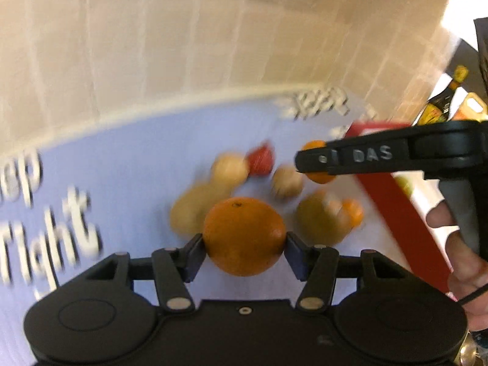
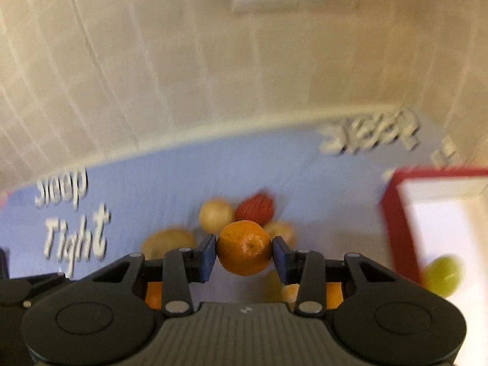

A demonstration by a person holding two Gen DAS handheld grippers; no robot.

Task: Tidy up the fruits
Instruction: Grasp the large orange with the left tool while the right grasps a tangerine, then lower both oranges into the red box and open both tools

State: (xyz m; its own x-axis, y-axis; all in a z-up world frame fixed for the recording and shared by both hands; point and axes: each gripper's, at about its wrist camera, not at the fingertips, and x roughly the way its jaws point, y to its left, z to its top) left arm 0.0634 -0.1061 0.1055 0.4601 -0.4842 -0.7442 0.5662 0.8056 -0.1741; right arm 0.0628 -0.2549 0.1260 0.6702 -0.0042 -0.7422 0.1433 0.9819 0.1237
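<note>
clutter: blurry fruit pile (image 2: 244, 213) just past my jaws, red-rimmed box (image 2: 393, 213) off right
left gripper (image 1: 244, 251): pinching a big orange (image 1: 244, 235)
right gripper (image 2: 244, 259): clamped on a smaller orange (image 2: 244, 247)

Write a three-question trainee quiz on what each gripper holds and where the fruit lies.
1. True or false: the left gripper is shut on an orange.
2. The right gripper grips: A) green fruit B) small orange C) red fruit
3. Fill in: the green fruit lies inside the ___-rimmed tray.

Key: 1 true; 2 B; 3 red.
</note>
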